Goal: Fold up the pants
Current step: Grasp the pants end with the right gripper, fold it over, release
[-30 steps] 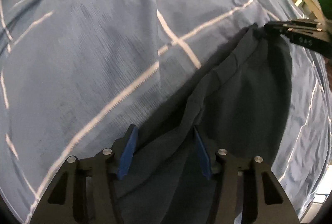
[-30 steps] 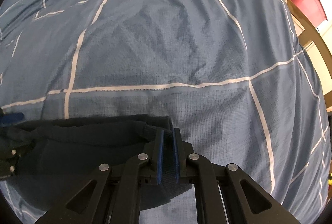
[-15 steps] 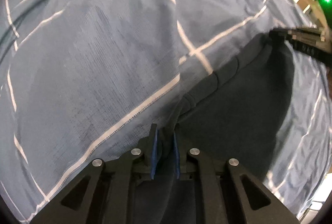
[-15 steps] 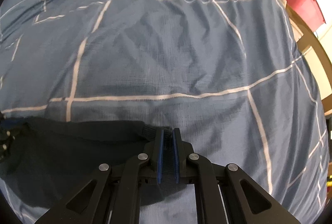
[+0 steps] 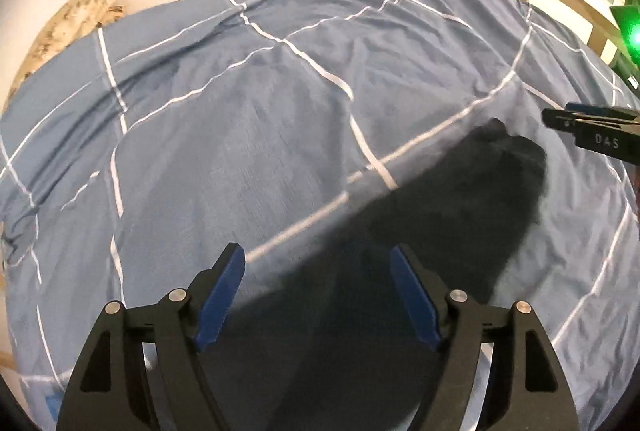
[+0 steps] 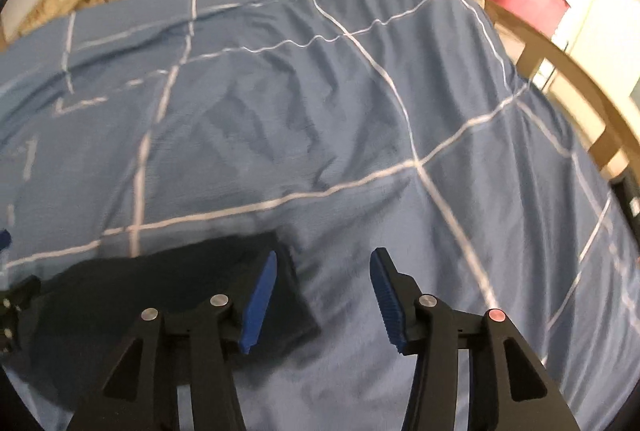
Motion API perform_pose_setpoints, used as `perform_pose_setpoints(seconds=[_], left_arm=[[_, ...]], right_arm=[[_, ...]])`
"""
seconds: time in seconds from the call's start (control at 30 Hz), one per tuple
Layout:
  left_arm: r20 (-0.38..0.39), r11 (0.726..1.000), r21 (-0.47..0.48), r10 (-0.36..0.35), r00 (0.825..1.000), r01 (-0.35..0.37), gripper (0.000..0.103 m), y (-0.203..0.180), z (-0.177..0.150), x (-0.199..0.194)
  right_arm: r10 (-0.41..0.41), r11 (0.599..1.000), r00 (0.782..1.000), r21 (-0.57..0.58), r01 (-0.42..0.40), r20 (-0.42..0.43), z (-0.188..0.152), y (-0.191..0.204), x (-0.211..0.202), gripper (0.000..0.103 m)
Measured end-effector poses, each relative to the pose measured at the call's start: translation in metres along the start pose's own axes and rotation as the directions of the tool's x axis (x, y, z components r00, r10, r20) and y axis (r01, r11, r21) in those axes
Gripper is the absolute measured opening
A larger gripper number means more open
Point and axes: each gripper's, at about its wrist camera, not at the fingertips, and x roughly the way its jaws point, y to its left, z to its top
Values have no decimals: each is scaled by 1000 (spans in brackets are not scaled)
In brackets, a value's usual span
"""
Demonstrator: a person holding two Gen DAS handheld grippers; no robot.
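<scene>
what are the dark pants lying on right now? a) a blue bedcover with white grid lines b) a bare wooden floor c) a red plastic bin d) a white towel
a: the dark pants lie flat on the blue bedcover crossed by white lines, and both views show that same cover all around them.

Matt dark cloth pants (image 5: 440,223)
</scene>
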Motion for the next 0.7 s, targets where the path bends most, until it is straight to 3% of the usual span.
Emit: perform_pose_setpoints(seconds=[0.27, 0.63, 0.67, 0.7], left_arm=[[-70, 993, -117, 16, 997, -24, 75, -17, -39, 5], [-161, 970, -236, 24, 987, -62, 75, -12, -58, 27], [-170, 969, -237, 22, 985, -63, 75, -14, -60, 29], [-173, 969, -240, 20, 985, -61, 75, -15, -61, 29]], right_arm=[[172, 965, 982, 215, -152, -74, -39, -22, 21, 49], [277, 921, 947, 325, -214, -162, -53, -16, 69, 49], [292, 913, 942, 343, -222, -166, -55, -17, 72, 42], [306, 903, 937, 363, -231, -165, -57, -19, 73, 29]])
